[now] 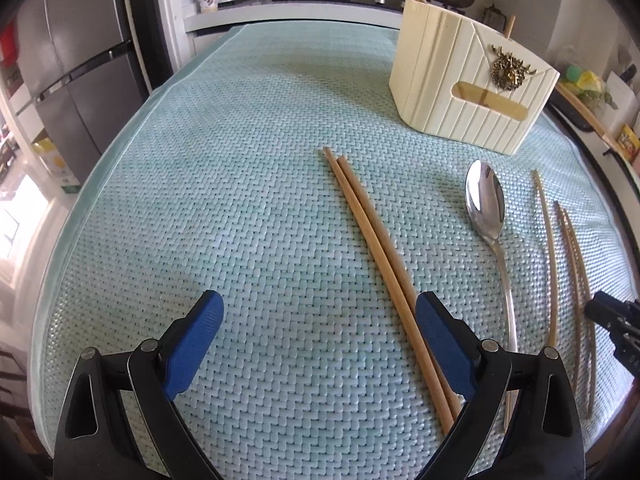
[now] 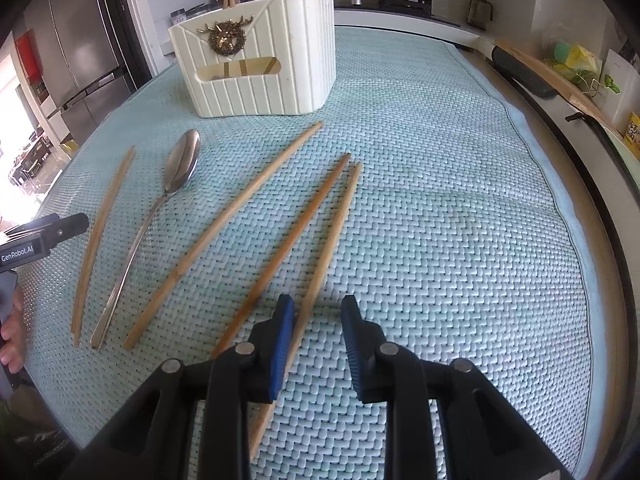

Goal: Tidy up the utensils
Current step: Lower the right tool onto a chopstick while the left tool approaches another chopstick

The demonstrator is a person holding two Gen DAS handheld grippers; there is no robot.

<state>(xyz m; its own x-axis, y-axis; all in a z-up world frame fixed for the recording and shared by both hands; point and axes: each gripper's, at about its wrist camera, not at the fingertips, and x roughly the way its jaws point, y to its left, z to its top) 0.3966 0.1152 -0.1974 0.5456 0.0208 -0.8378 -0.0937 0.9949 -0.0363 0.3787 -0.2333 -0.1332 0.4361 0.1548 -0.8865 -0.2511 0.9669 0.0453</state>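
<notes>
We judge the coming move to turn on the rightmost chopstick (image 2: 320, 264), which lies on the woven mat (image 2: 460, 240) with its long axis running from about 7 o'clock up to 1 o'clock in the right wrist view. It passes just beside the left pad of our right gripper (image 2: 316, 316), partly under that finger rather than centred in the gap, so the jaws stand part-way narrowed with nothing yet pinched. A slight shift toward 9 o'clock would probably centre it. Our right hand is plainly the nearer one. Our left gripper (image 1: 320, 320) hangs with jaws spread wide and empty, a pair of chopsticks (image 1: 368, 232) running under its right finger. The left view shows that pair as two sticks, where the right view shows one thin line at 9 o'clock. The holder (image 2: 260, 64) stands at 11 o'clock beyond the spoon (image 2: 176, 184).
</notes>
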